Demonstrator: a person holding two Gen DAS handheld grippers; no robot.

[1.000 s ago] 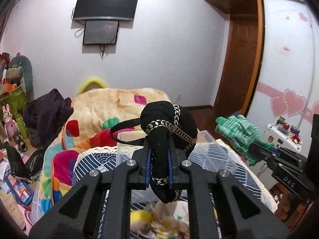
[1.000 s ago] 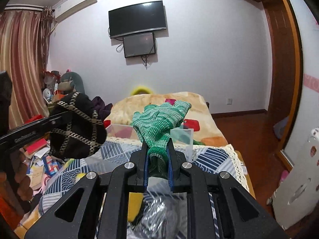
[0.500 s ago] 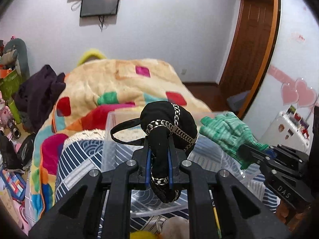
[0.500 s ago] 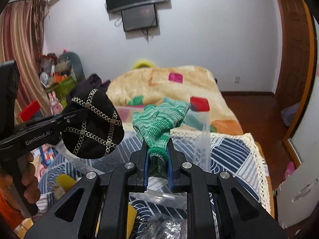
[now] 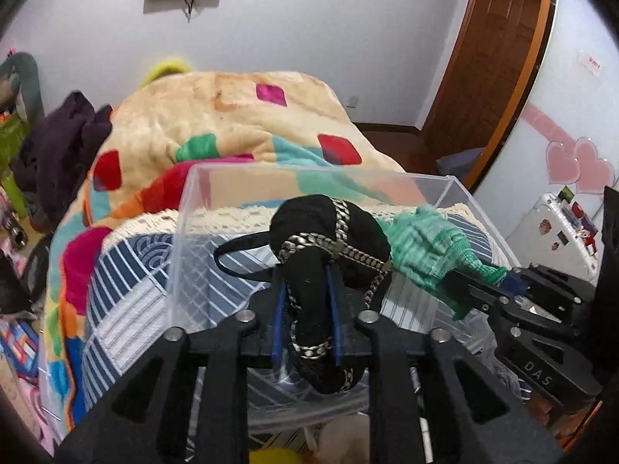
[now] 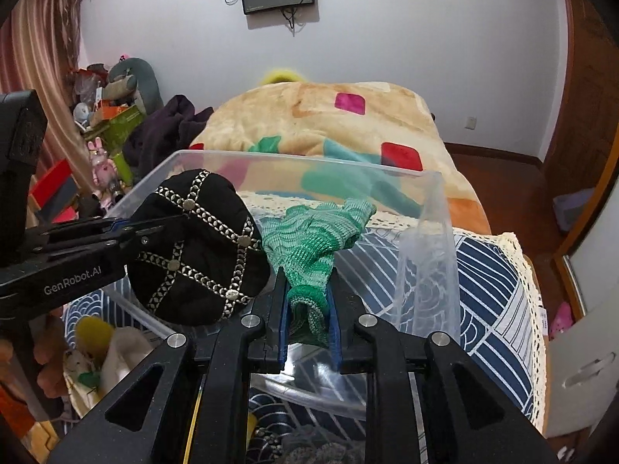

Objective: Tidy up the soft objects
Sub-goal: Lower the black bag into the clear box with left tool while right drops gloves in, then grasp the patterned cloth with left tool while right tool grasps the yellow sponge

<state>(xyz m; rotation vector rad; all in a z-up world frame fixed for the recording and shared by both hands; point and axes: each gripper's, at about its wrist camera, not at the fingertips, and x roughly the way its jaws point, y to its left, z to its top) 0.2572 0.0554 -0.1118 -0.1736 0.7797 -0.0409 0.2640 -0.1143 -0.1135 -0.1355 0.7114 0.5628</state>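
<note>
My left gripper (image 5: pixel 305 309) is shut on a black cap with silver chain trim (image 5: pixel 329 239); the cap also shows in the right wrist view (image 6: pixel 197 247). My right gripper (image 6: pixel 307 309) is shut on a green knitted glove (image 6: pixel 313 239), which also shows in the left wrist view (image 5: pixel 429 247). Both items hang side by side, touching, over the open clear plastic bin (image 5: pixel 185 232), which also shows in the right wrist view (image 6: pixel 429 232). The bin sits on the blue-and-white patterned cover (image 6: pixel 495 282).
A colourful blanket (image 5: pixel 216 116) covers the bed behind the bin. Dark clothing (image 5: pixel 58 150) lies at its left. Soft toys and clutter (image 6: pixel 100 352) sit below the left gripper. A wooden door (image 5: pixel 483 58) and a white cabinet (image 6: pixel 580 367) stand at the right.
Both grippers have moved forward and down with their items, from above the bin's near side to over its opening. The cap and glove have come together and now touch.
</note>
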